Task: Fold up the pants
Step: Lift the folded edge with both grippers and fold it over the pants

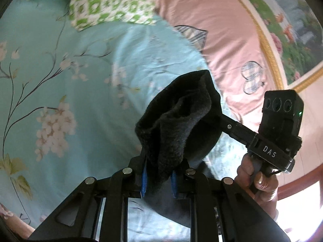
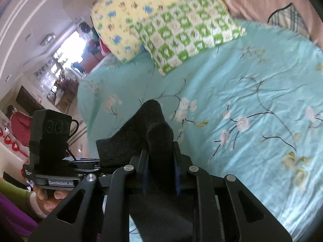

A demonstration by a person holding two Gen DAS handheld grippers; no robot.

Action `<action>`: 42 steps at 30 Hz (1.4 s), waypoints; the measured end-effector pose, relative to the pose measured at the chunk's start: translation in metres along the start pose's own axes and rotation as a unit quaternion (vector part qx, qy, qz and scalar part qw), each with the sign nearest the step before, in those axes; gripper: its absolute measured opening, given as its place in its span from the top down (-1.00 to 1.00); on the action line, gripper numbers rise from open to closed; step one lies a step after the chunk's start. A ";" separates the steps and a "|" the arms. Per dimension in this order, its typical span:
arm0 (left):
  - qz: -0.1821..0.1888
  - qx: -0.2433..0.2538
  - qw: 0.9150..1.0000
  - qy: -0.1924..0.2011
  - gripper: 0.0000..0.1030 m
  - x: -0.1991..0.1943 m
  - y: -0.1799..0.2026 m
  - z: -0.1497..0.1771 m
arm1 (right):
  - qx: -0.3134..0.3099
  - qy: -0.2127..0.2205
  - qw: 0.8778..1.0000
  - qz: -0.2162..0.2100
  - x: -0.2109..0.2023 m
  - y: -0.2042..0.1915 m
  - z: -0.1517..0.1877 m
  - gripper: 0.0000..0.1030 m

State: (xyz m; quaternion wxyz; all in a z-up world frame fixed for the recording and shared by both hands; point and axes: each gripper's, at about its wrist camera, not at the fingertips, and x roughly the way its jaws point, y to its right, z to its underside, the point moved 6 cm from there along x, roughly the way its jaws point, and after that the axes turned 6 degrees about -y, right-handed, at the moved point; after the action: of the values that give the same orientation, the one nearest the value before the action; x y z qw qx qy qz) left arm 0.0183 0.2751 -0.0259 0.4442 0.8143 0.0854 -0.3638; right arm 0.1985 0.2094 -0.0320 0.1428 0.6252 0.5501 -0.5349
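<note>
The left claw point(image 1: 158, 178) is seen clamped on a bunched fold of the dark pants point(image 1: 177, 121), the cloth being pinched between its blue-padded fingers point(image 1: 143, 183) and rising in a fuzzy hump above them. In the left wrist view the pants are held up off the bed point(image 1: 60, 76), whose turquoise sheet is printed with blossom branches. A green-checked pillow point(image 1: 109, 2) is seen at the top, and a pink quilt point(image 1: 212, 40) lies to its right. Further right, the right claw's body, marked "DAS", is gripped by the person's right hand point(image 1: 254, 177). In the right wrist view, the left hand point(image 2: 48, 199) is seen at the left edge around the other device's handle. The right claw point(image 2: 160, 178) is likewise closed on the pants point(image 2: 141, 133), which are squeezed between its fingers point(image 2: 177, 173) and stretch leftward to the other claw. A yellow patterned pillow point(image 2: 125, 16) and the green-checked pillow point(image 2: 191, 32) are seen beyond.
</note>
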 end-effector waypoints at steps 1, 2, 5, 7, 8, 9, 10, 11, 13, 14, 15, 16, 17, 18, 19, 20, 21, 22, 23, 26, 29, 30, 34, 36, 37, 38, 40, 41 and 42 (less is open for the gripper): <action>0.003 0.010 1.000 0.001 0.66 -0.004 0.011 0.003 | 0.003 0.009 1.000 -0.002 -0.009 -0.001 0.003 0.59; 0.005 0.018 1.000 0.001 0.66 -0.006 0.020 0.005 | 0.004 0.018 1.000 -0.003 -0.017 -0.002 0.005 0.59; 0.014 0.048 0.999 0.000 0.66 -0.011 0.052 0.013 | 0.014 0.051 0.999 -0.005 -0.048 -0.005 0.017 0.59; 0.022 0.071 0.997 -0.001 0.66 -0.013 0.075 0.022 | 0.024 0.077 0.997 -0.008 -0.072 -0.004 0.030 0.59; 0.025 0.080 0.996 -0.001 0.66 -0.013 0.084 0.026 | 0.028 0.088 0.996 -0.007 -0.082 -0.004 0.035 0.59; 0.028 0.089 0.996 -0.002 0.66 -0.012 0.094 0.029 | 0.030 0.099 0.995 -0.007 -0.091 -0.003 0.041 0.59; 0.031 0.100 0.994 -0.004 0.66 -0.012 0.105 0.035 | 0.033 0.114 0.993 -0.005 -0.103 -0.001 0.049 0.59; 0.035 0.111 0.993 -0.007 0.66 -0.012 0.115 0.042 | 0.036 0.128 0.991 -0.002 -0.114 0.001 0.056 0.59; 0.039 0.135 0.990 -0.013 0.66 -0.009 0.140 0.057 | 0.045 0.153 0.987 0.002 -0.132 0.005 0.071 0.59; 0.039 0.146 0.988 -0.015 0.66 -0.007 0.149 0.064 | 0.048 0.162 0.986 0.004 -0.140 0.006 0.078 0.59; 0.037 0.160 0.986 -0.018 0.66 -0.004 0.161 0.073 | 0.052 0.175 0.983 0.005 -0.149 0.008 0.088 0.59; 0.036 0.171 0.984 -0.020 0.66 -0.001 0.169 0.080 | 0.056 0.183 0.981 0.005 -0.157 0.011 0.097 0.59; 0.034 0.178 0.983 -0.023 0.66 0.002 0.175 0.087 | 0.061 0.190 0.980 0.005 -0.162 0.013 0.104 0.59; 0.032 0.185 0.982 -0.028 0.66 0.008 0.182 0.095 | 0.069 0.198 0.978 0.005 -0.169 0.018 0.115 0.59; 0.031 0.191 0.981 -0.031 0.66 0.013 0.187 0.099 | 0.073 0.203 0.976 0.006 -0.173 0.021 0.122 0.59; 0.027 0.200 0.979 -0.036 0.66 0.019 0.192 0.108 | 0.077 0.208 0.975 0.010 -0.177 0.024 0.130 0.59; 0.023 0.205 0.978 -0.041 0.66 0.024 0.196 0.114 | 0.082 0.213 0.974 0.015 -0.180 0.028 0.140 0.60; 0.019 0.212 0.976 -0.048 0.66 0.031 0.200 0.122 | 0.088 0.215 0.972 0.016 -0.181 0.032 0.146 0.60; 0.016 0.217 0.975 -0.053 0.66 0.036 0.203 0.128 | 0.096 0.219 0.971 0.015 -0.182 0.037 0.156 0.60; 0.006 0.229 0.971 -0.060 0.66 0.051 0.208 0.144 | 0.112 0.225 0.968 0.022 -0.186 0.047 0.180 0.59; -0.002 0.245 0.968 -0.063 0.66 0.061 0.211 0.156 | 0.124 0.232 0.964 0.024 -0.189 0.053 0.198 0.59; -0.004 0.248 0.967 -0.065 0.66 0.064 0.212 0.160 | 0.128 0.234 0.963 0.026 -0.190 0.056 0.204 0.59; -0.016 0.267 0.961 -0.066 0.66 0.074 0.218 0.173 | 0.140 0.239 0.961 0.027 -0.193 0.064 0.220 0.59; -0.018 0.274 0.959 -0.069 0.66 0.079 0.219 0.178 | 0.146 0.240 0.959 0.027 -0.194 0.067 0.227 0.59; -0.019 0.276 0.958 -0.071 0.66 0.080 0.220 0.180 | 0.150 0.240 0.959 0.026 -0.194 0.070 0.231 0.59; -0.020 0.278 0.957 -0.074 0.66 0.083 0.220 0.182 | 0.153 0.240 0.958 0.027 -0.194 0.072 0.234 0.59; -0.021 0.284 0.955 -0.078 0.66 0.088 0.222 0.188 | 0.158 0.239 0.958 0.032 -0.194 0.074 0.241 0.59; -0.021 0.289 0.954 -0.080 0.66 0.091 0.224 0.190 | 0.160 0.238 0.957 0.034 -0.194 0.075 0.243 0.59; -0.022 0.296 0.951 -0.081 0.66 0.093 0.225 0.194 | 0.162 0.237 0.957 0.036 -0.194 0.076 0.246 0.59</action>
State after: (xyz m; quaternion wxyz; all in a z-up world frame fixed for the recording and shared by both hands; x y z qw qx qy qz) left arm 0.0890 -0.0275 -0.0058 0.1802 0.8748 -0.0448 -0.4475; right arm 0.1707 -0.1100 0.0018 -0.0757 0.7682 0.4509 -0.4482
